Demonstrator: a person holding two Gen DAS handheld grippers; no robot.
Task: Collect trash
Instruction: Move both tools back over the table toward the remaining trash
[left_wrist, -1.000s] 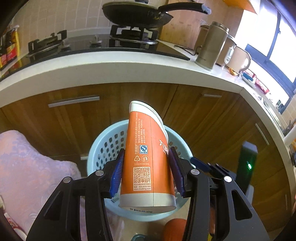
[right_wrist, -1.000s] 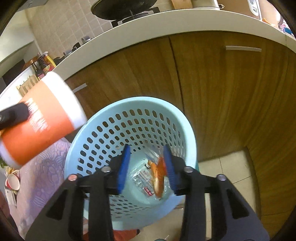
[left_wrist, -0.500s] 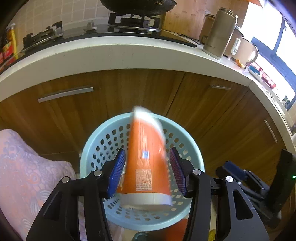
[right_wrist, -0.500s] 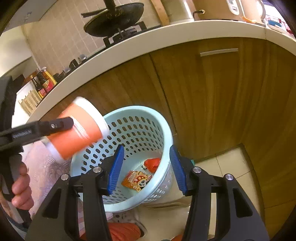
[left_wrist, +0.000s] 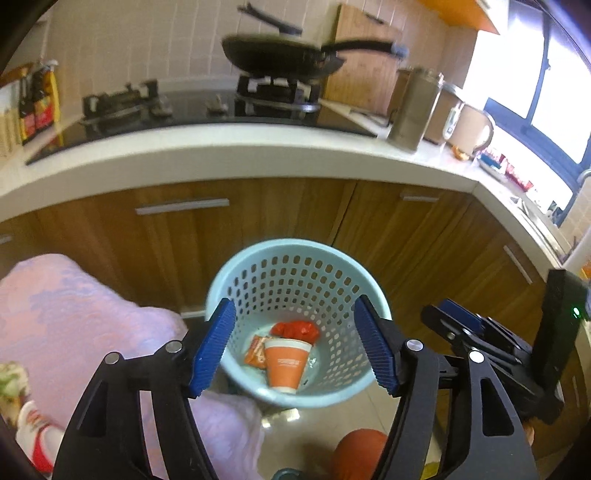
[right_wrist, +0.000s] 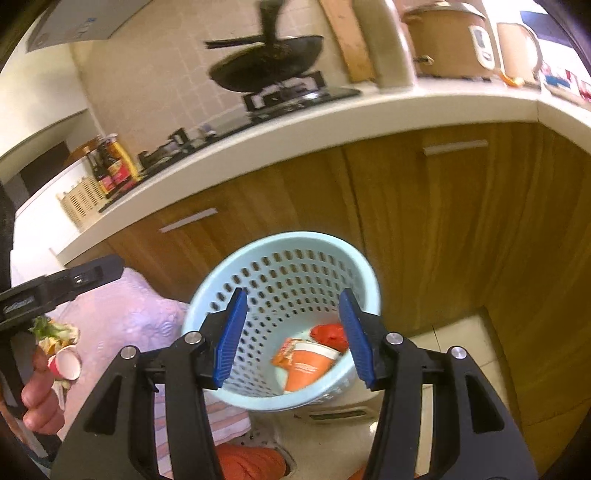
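Kitchen floor tile fills the bottom of both my wrist views, pale and glossy, with a pink patterned cloth (left_wrist: 74, 325) lying at about 8 o'clock from the basket. Nearest to me, my left gripper (left_wrist: 295, 349) has its blue pads spread wide with nothing between them; its jaws have just been opening, and the space between them frames only the basket below. My right gripper (right_wrist: 291, 339) likewise stands apart and empty, its jaws having just been opening too. From the right wrist view I see part of the left tool at 9 o'clock, with a person's hand (right_wrist: 38, 398) on it, and some crumpled scraps (right_wrist: 59, 350) lying on the cloth near it. Just beyond both sets of pads stands the light blue perforated basket (left_wrist: 258, 273), upright on the floor against the cabinets. Inside, on its bottom, the orange paper cup (left_wrist: 285, 365) lies tipped, white rim toward me in the left view. At its 10 o'clock an orange snack packet (left_wrist: 256, 350) touches it, and a red crumpled wrapper (left_wrist: 295, 328) sits at its 12 o'clock. Behind the basket rise brown wooden cabinet doors (left_wrist: 258, 214), then a white countertop (left_wrist: 221, 147), and farthest back a black pan (left_wrist: 280, 59) on the stove.
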